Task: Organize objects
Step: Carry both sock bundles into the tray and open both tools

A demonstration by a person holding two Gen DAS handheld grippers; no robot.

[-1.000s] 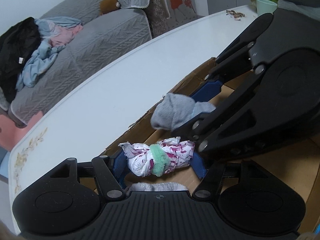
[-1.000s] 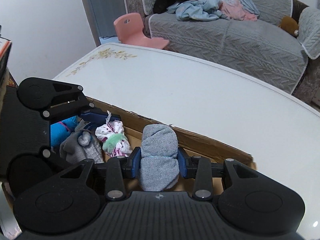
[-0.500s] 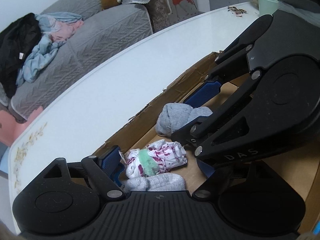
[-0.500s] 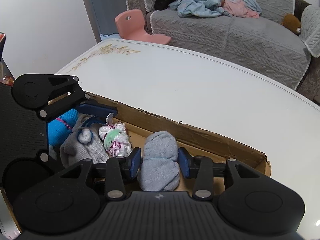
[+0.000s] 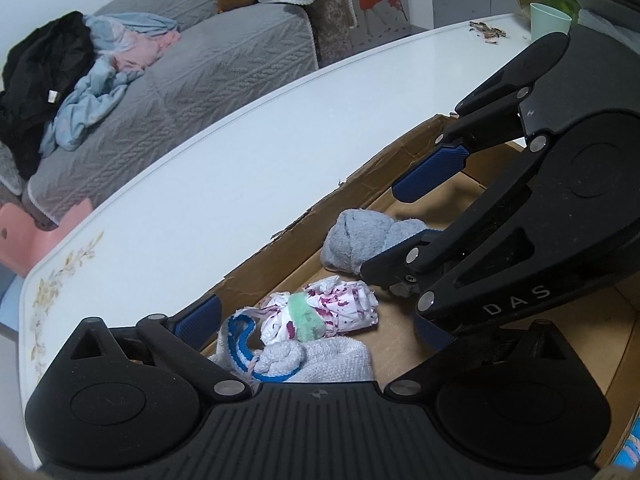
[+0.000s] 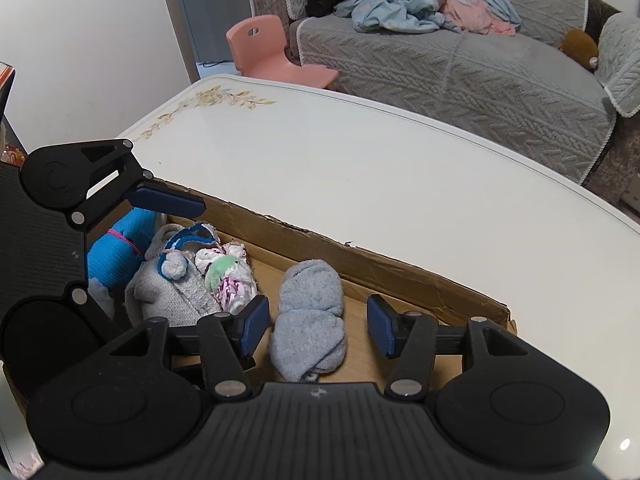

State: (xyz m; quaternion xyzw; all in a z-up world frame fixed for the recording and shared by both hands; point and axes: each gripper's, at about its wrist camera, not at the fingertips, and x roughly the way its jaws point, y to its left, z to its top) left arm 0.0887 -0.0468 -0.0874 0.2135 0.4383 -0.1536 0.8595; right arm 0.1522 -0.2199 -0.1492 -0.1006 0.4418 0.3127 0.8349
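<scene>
"DAS" is showing on the right gripper (image 6: pixel 316 326); both grippers' jaws are opening, released; four sock bundles (image 6: pixel 308 320) are lying in one cardboard box (image 6: pixel 400 270).

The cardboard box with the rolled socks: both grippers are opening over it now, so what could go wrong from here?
1. The grey sock roll lies between the pads of the right hand-held gripper, whose jaws are opening; a careless withdrawal could drag it.
2. The left hand-held gripper, also opening, hangs over the white-and-purple sock roll; it could snag it.
3. The two tools sit close inside the cardboard box and might collide.
</scene>
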